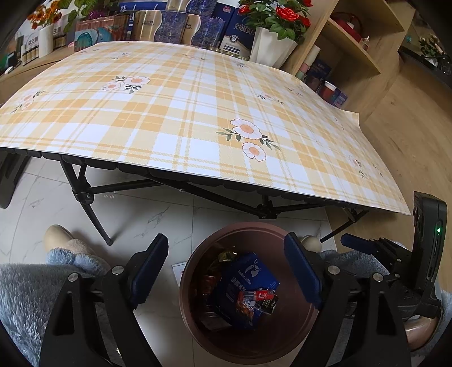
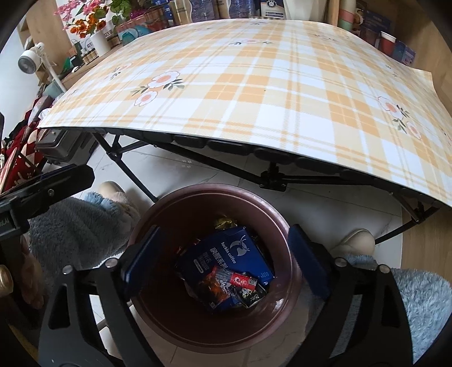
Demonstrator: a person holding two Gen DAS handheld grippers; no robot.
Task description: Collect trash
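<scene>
two hand-held grippers: both hang over a trash bin on the floor, in front of a folding surface
left hand-held gripper (image 1: 226, 275): jaws spread wide, nothing between the blue pads; the bin's opening shows in the gap
right hand-held gripper (image 2: 226, 261): jaws spread wide and released, nothing clamped; it points down into the bin
right hand-held gripper, other view: its black body (image 1: 395, 254) shows at the right edge of the left wrist view, close beside the left one
trash bin (image 1: 195, 319): round, brown-maroon, open at the top, standing on the pale marble-pattern floor tiles (image 1: 158, 209) just in front of the surface's near edge
trash in the bin: a blue coffee packet (image 2: 226, 254) lies on top, tilted; a small red and black wrapper (image 2: 244, 282) lies over its lower part; a gold foil scrap (image 2: 224, 221) sits at the far side; more wrappers lie beneath, too jumbled to tell apart
surface (image 1: 175, 113): covered with a yellow and white plaid cloth printed with flowers, black folding legs under it
person: fuzzy blue sleeves or trouser legs (image 1: 25, 293) on either side of the bin, beige slippers (image 2: 357, 242) on the floor beside it
background: boxes and packets (image 1: 169, 25) stacked along the far edge of the surface, a white pot of red roses (image 1: 271, 45) at the right, wooden shelves (image 1: 358, 48) beyond
</scene>
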